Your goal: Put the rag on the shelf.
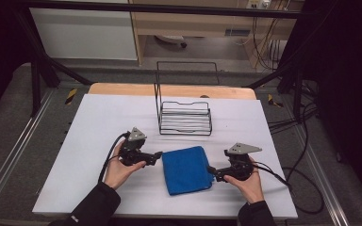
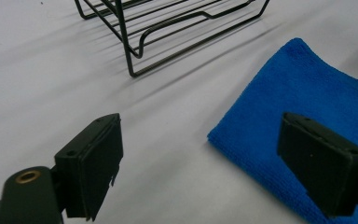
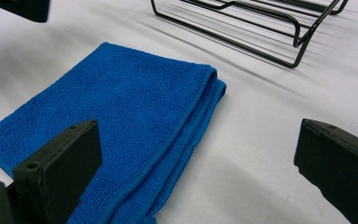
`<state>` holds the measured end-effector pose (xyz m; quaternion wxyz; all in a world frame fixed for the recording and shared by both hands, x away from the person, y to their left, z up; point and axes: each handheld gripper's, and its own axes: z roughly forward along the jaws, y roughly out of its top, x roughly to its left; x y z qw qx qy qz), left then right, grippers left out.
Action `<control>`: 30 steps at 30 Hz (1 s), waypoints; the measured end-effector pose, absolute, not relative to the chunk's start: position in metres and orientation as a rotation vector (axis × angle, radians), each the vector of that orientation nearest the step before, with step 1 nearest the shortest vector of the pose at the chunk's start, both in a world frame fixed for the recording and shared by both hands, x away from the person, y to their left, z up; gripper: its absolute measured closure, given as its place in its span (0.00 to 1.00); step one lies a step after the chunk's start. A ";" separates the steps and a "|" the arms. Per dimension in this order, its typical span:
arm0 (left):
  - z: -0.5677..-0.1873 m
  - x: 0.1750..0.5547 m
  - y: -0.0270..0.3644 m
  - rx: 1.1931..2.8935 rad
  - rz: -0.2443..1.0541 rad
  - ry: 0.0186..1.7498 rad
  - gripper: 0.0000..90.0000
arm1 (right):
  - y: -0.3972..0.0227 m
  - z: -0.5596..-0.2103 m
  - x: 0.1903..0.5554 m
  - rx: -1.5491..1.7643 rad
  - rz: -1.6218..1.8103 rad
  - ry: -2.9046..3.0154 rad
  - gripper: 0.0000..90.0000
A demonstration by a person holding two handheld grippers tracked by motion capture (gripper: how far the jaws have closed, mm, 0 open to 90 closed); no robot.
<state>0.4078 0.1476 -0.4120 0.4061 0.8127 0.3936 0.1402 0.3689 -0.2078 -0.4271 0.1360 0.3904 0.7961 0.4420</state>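
Note:
A folded blue cloth (image 1: 186,169) lies flat on the white table (image 1: 99,136), between the two hand-held grippers. My left gripper (image 1: 159,155) sits just off the cloth's left edge, pointing at it. In the left gripper view its jaws (image 2: 204,128) stand wide apart with bare table between them, and the cloth (image 2: 307,88) lies under the right-hand jaw. My right gripper (image 1: 212,170) is at the cloth's right edge. In the right gripper view it (image 3: 198,135) is open over the cloth's (image 3: 121,107) folded edge, gripping nothing.
A black wire rack (image 1: 185,117) with a tall back frame stands just behind the cloth; it also appears in the gripper views (image 2: 168,28) (image 3: 261,28). Cables trail from both grippers across the table. A wooden strip (image 1: 169,89) borders the far edge.

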 end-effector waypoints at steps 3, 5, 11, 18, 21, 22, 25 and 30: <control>-0.416 0.412 0.139 2.053 0.339 1.008 0.18 | -0.207 -0.428 0.369 1.129 1.278 2.311 0.02; -0.420 0.414 0.134 2.060 0.341 1.018 0.21 | -0.207 -0.428 0.369 1.126 1.274 2.314 0.02; -0.433 0.418 0.120 2.098 0.335 1.049 0.31 | -0.208 -0.427 0.369 1.128 1.275 2.316 0.02; -0.441 0.417 0.112 2.116 0.332 1.076 0.48 | -0.207 -0.428 0.369 1.131 1.269 2.322 0.05; -0.444 0.419 0.113 2.106 0.294 1.107 0.54 | -0.207 -0.428 0.370 1.137 1.265 2.324 0.06; -0.445 0.420 0.113 2.105 0.287 1.112 0.56 | -0.207 -0.428 0.370 1.137 1.263 2.328 0.07; -0.447 0.419 0.111 2.096 0.275 1.117 0.61 | -0.207 -0.428 0.371 1.139 1.267 2.329 0.10; -0.447 0.418 0.111 2.083 0.218 1.126 0.75 | -0.206 -0.429 0.373 1.153 1.269 2.334 0.11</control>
